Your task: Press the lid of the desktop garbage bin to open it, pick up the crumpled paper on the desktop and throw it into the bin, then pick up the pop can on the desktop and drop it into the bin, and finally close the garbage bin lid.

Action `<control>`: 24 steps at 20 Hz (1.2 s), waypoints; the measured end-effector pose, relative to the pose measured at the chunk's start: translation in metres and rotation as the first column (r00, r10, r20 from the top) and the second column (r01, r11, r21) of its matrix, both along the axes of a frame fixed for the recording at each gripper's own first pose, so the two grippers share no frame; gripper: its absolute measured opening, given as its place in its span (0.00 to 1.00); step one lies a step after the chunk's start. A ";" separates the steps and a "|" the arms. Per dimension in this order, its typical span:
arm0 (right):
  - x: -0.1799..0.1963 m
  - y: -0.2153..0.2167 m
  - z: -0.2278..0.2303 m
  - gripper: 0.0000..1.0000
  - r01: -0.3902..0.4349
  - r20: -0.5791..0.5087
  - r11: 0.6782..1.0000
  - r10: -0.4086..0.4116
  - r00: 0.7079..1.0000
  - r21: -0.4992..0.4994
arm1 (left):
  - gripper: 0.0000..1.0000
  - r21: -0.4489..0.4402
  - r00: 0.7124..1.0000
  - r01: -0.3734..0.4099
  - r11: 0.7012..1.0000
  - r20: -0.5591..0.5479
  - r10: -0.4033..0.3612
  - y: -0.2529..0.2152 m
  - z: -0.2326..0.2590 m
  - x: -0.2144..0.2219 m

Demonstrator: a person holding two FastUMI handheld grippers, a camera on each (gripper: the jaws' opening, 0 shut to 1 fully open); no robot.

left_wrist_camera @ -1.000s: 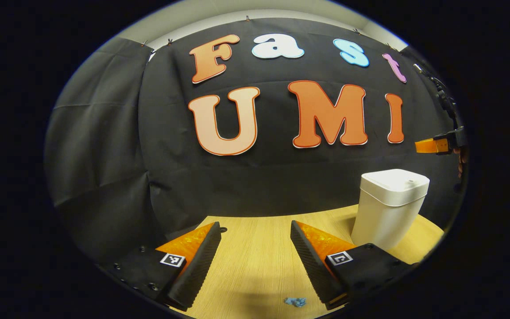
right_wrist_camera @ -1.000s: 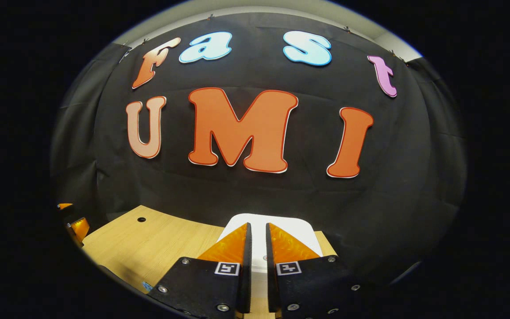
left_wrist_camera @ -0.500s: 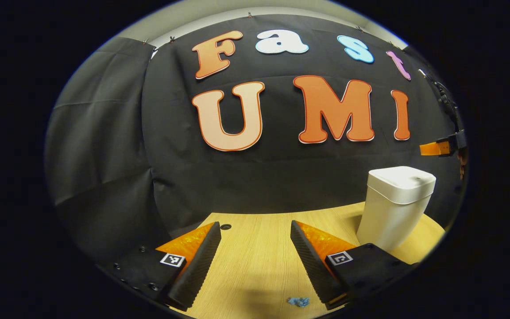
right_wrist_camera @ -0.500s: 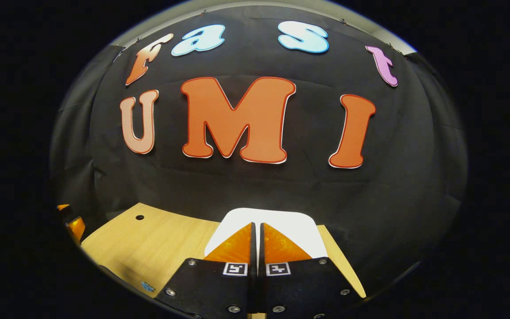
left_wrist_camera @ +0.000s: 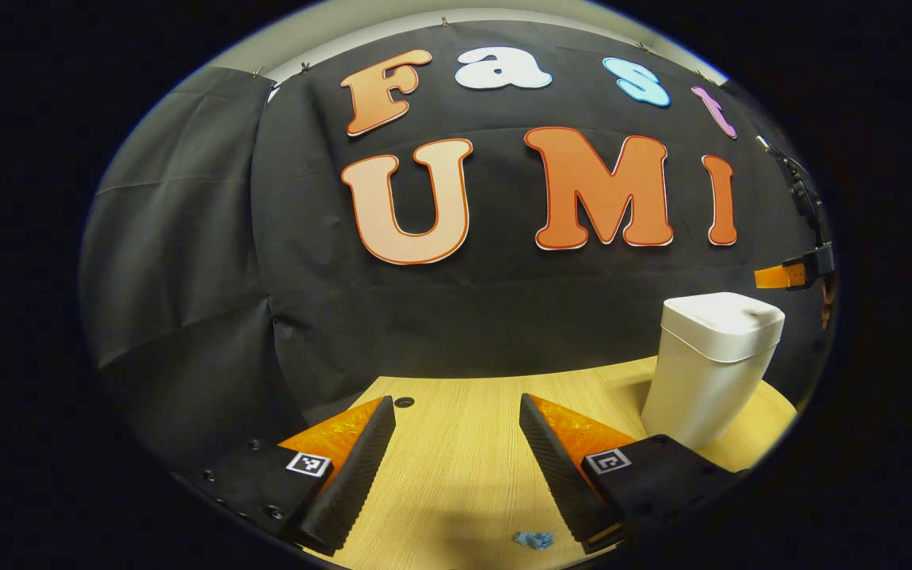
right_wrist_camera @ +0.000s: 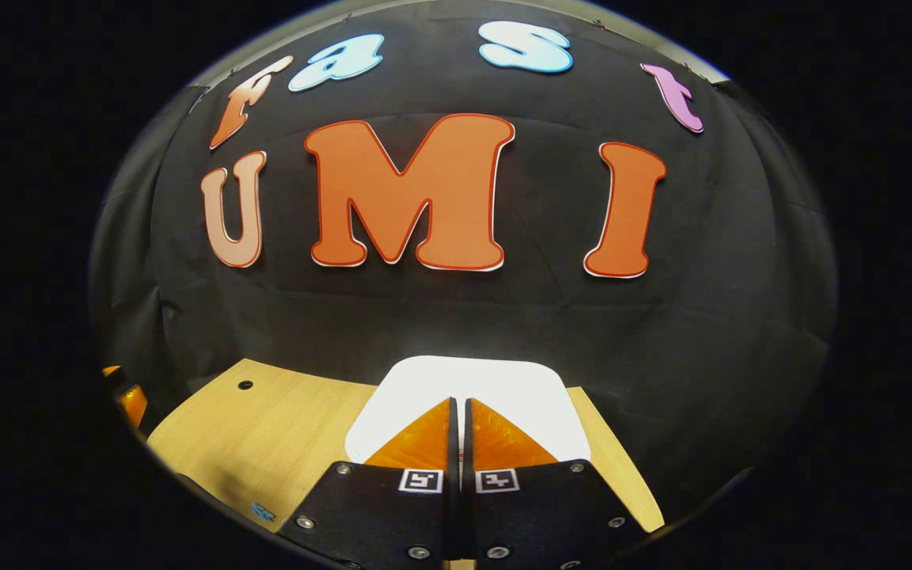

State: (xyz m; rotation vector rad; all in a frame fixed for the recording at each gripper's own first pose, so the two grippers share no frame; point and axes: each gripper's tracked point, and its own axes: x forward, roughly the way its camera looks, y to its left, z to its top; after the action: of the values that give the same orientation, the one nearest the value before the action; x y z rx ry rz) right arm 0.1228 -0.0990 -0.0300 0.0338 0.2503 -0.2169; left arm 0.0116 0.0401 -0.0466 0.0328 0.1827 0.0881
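The white desktop bin (left_wrist_camera: 701,380) stands on the wooden table at the right, its lid (left_wrist_camera: 725,313) down. My right gripper (left_wrist_camera: 777,276) hovers just above that lid's far side. In the right gripper view, the right gripper (right_wrist_camera: 458,400) is shut with nothing between its fingers, tips right over the white lid (right_wrist_camera: 503,380). My left gripper (left_wrist_camera: 457,402) is open low over the table, to the left of the bin. A small blue crumpled paper (left_wrist_camera: 533,540) lies on the table just below its right finger; the blue paper (right_wrist_camera: 260,511) also lies near the table's front edge.
The wooden table (left_wrist_camera: 456,475) has a small round hole (left_wrist_camera: 404,402) near its back edge. The black cloth wall hangs close behind the table and bin. In the right gripper view the left gripper (right_wrist_camera: 127,400) sits at the far left, beyond the table (right_wrist_camera: 266,427).
The right gripper's fingers closed fully and it came down closer to the bin lid, which looks larger now. The left gripper stayed open and barely shifted.
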 end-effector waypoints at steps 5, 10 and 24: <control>0.006 -0.002 -0.017 0.01 -0.002 -0.045 1.000 0.002 0.999 0.008 | 0.99 0.004 1.000 -0.006 1.000 -0.009 0.006 0.001 0.000 0.001; 0.004 -0.007 -0.041 0.01 0.012 -0.111 0.999 -0.007 0.994 0.040 | 0.99 0.008 1.000 -0.004 1.000 -0.021 0.005 0.000 -0.003 0.002; 0.007 -0.005 -0.044 0.01 0.028 -0.135 0.997 -0.018 0.991 0.066 | 1.00 0.026 0.998 0.057 0.998 -0.032 -0.056 -0.008 -0.004 0.003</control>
State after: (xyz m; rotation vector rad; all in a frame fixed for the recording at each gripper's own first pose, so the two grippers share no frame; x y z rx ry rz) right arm 0.1295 -0.1044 -0.0745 0.0894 0.3918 -0.2340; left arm 0.0142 0.0322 -0.0510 0.0658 0.2115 0.0334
